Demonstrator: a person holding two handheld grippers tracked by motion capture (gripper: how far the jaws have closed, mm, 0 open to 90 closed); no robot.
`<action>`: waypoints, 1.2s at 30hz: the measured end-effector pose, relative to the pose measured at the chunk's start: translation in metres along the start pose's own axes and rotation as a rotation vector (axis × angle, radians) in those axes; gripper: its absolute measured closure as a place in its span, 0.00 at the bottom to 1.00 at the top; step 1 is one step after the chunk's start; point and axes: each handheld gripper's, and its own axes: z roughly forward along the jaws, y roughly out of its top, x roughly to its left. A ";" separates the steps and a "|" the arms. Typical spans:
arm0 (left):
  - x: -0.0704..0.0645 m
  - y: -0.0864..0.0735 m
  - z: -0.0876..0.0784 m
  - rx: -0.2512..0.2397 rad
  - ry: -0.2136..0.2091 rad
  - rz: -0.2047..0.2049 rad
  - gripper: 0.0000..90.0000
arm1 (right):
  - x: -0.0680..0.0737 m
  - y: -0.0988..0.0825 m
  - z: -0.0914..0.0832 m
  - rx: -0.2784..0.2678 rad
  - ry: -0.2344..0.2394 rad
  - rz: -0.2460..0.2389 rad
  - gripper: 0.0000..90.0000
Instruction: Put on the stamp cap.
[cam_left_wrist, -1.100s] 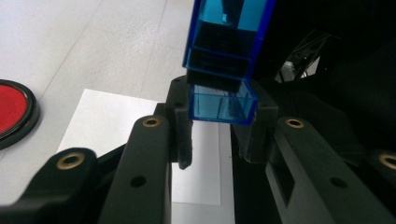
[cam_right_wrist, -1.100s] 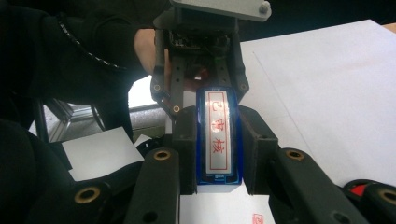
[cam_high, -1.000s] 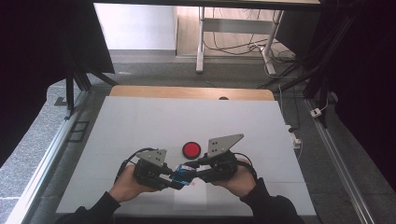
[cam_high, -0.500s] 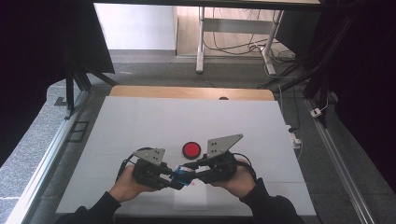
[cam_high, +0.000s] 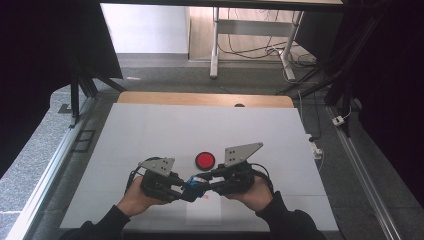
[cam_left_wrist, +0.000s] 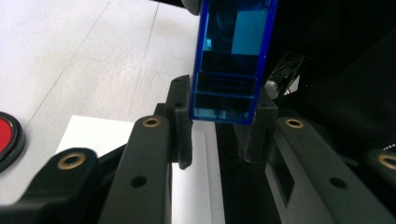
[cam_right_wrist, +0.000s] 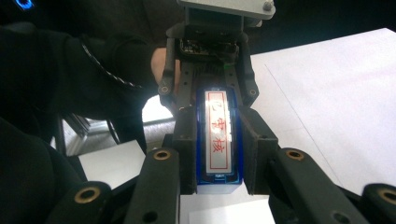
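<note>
A small blue stamp (cam_right_wrist: 218, 140) is pinched from both ends: the right gripper (cam_right_wrist: 218, 149) is pressed onto its sides near the face with the red lettering, and the left gripper (cam_left_wrist: 219, 126) is clamped on the opposite, see-through blue end. In the high view the two grippers (cam_high: 172, 186) (cam_high: 222, 182) are seen meeting nose to nose above the near part of the white table (cam_high: 150, 130), with the stamp (cam_high: 194, 184) bridged between them and lifted clear of the surface. A sheet of white paper (cam_high: 202, 212) lies just below and toward the person, and a round red ink pad (cam_high: 205, 160) sits just beyond the grippers, apart from them.

The step in hand is judged to be a two-handed hold on the stamp, perhaps a cap being pulled off or a handover between grippers; which of these cannot be told. For the next move, one grip would need to be kept firm while the other is drawn straight away along the stamp's length, without twisting, so that the stamp is not levered out and dropped on the paper.
</note>
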 end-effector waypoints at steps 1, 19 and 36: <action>0.000 0.000 0.000 0.001 -0.002 -0.008 0.76 | 0.001 0.001 0.000 0.006 -0.006 -0.009 0.79; -0.009 -0.005 -0.009 0.031 0.174 -0.064 0.48 | 0.003 0.001 -0.003 0.025 -0.088 -0.033 0.79; -0.031 -0.014 -0.028 0.072 0.363 -0.119 0.19 | 0.002 0.002 -0.006 0.028 -0.161 -0.026 0.79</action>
